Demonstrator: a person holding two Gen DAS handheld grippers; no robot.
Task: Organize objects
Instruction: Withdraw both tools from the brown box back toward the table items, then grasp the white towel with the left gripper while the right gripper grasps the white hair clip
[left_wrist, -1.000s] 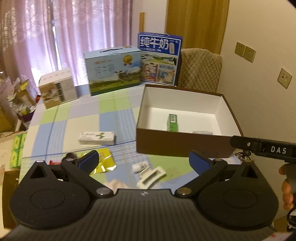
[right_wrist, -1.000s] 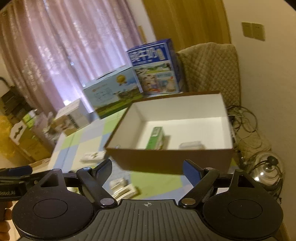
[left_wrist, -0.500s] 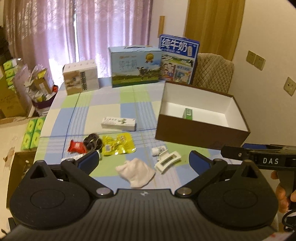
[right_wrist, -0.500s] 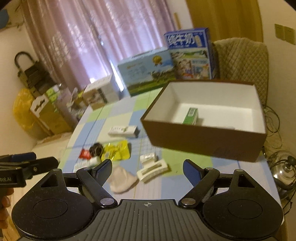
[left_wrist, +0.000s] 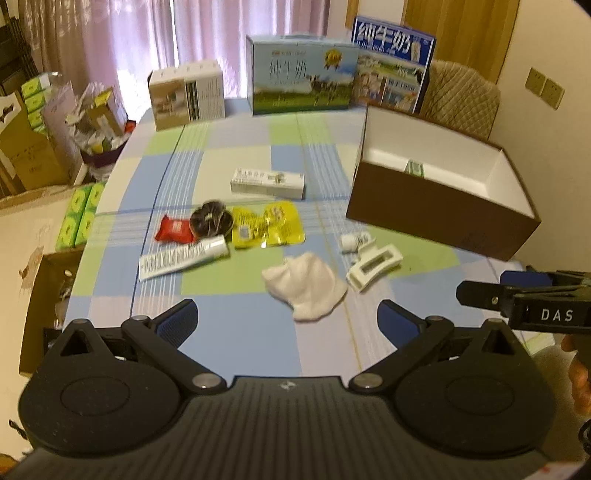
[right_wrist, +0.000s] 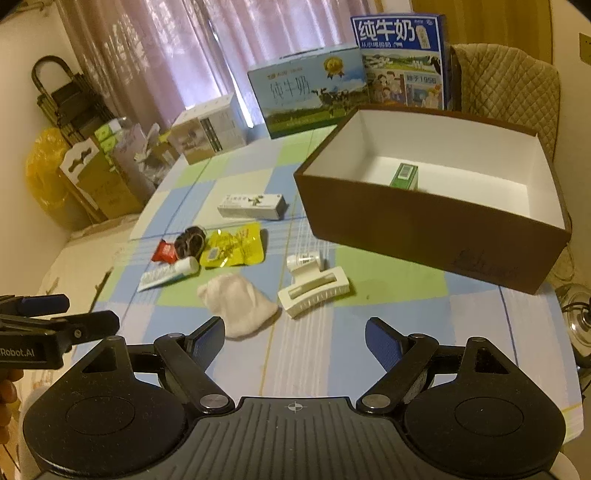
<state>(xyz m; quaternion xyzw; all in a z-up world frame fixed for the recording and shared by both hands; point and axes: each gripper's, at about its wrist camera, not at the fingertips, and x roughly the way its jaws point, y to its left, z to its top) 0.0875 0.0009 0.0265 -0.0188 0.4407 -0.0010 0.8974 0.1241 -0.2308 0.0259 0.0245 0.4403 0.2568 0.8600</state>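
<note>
Now both the left tool (left_wrist: 286, 319) and right tool (right_wrist: 294, 334) hover empty, fingers apart, above the white sock (right_wrist: 238, 304) on the worktop (right_wrist: 306, 354).

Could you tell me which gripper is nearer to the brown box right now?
Right, I'd judge. The right gripper hangs open over the table's near edge facing the brown box, while the left gripper, also open, sits farther left, behind the white cloth.

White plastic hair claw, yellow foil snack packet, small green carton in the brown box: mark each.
White plastic hair claw (right_wrist: 314, 291), right wrist view, on its long spine.
Yellow foil snack packet (left_wrist: 267, 223), left wrist view, packet centre.
Small green carton (right_wrist: 403, 176), right wrist view, top face.
</note>
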